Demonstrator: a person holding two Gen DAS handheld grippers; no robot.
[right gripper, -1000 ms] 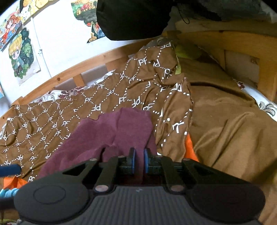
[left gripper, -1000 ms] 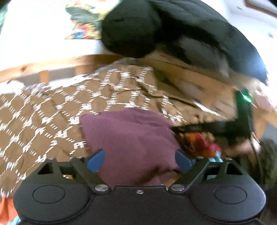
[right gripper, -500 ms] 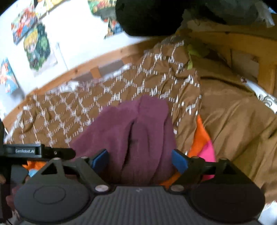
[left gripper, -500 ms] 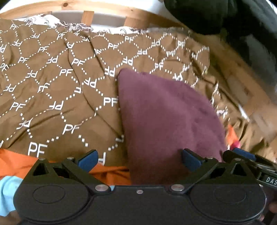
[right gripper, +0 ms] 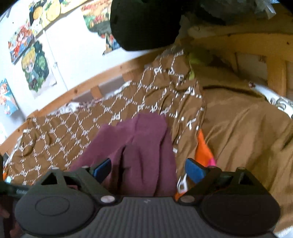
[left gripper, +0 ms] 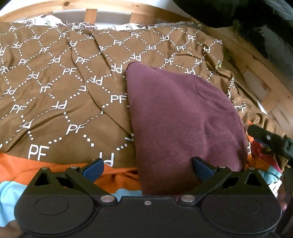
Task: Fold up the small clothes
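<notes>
A folded maroon garment (left gripper: 181, 117) lies on a brown "PF" patterned cloth (left gripper: 60, 87) that covers the bed. My left gripper (left gripper: 147, 167) is open over the garment's near edge, its blue pads wide apart and not pressing the fabric. The right wrist view shows the same maroon garment (right gripper: 139, 144), creased lengthwise, in front of my right gripper (right gripper: 149, 169). That gripper's jaws are opening, with the cloth between them but no pad pressing it. The right gripper's black arm (left gripper: 271, 139) shows at the right edge of the left wrist view.
An orange and light-blue cloth (left gripper: 113, 179) lies under the near edge. A wooden bed rail (left gripper: 91, 11) runs along the back. A black bundle (right gripper: 144, 23) hangs above. A plain tan blanket (right gripper: 243, 135) lies to the right. Cartoon posters (right gripper: 34, 67) hang on the wall.
The right gripper was shut on the maroon garment a second ago and has let it go, its jaws now wide. The left gripper dropped lower and tilted down over the garment's near edge.
</notes>
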